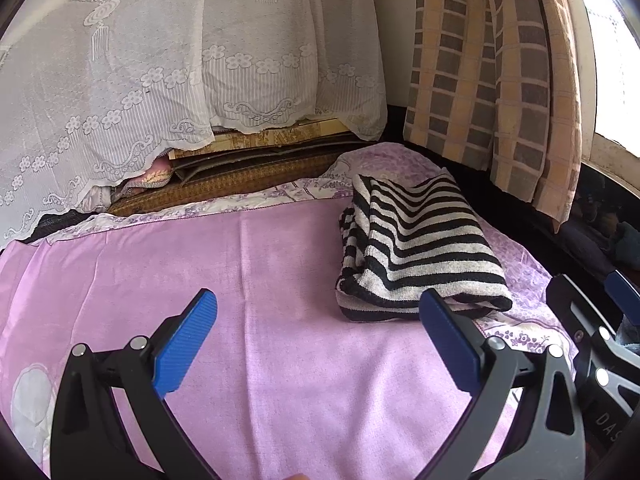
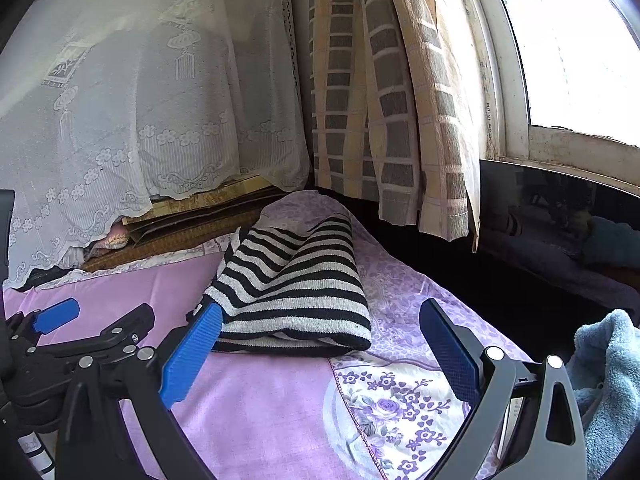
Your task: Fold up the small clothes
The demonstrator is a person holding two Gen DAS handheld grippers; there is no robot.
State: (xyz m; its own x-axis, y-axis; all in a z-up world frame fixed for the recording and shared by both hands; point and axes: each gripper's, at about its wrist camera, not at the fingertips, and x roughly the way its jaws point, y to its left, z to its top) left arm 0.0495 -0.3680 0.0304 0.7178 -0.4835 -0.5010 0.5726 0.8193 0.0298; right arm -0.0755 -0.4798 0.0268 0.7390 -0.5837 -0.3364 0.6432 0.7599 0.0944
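A folded black-and-white striped knit garment (image 1: 416, 248) lies on the pink bed sheet (image 1: 248, 272), at the right in the left wrist view and centre in the right wrist view (image 2: 296, 292). My left gripper (image 1: 316, 320) is open and empty, just short of the garment's near left corner. My right gripper (image 2: 320, 332) is open too, its blue fingers (image 2: 192, 356) straddling the garment's near edge without holding it. The left gripper (image 2: 60, 316) shows at the left edge of the right wrist view. A light blue fluffy cloth (image 2: 608, 380) lies at the far right.
A white lace cover (image 1: 160, 80) drapes over stacked things behind the bed. A checked brown curtain (image 2: 392, 120) hangs by a bright window (image 2: 572, 48). A dark ledge (image 2: 560, 216) runs along the bed's right side. The floral sheet edge (image 2: 392, 408) lies near me.
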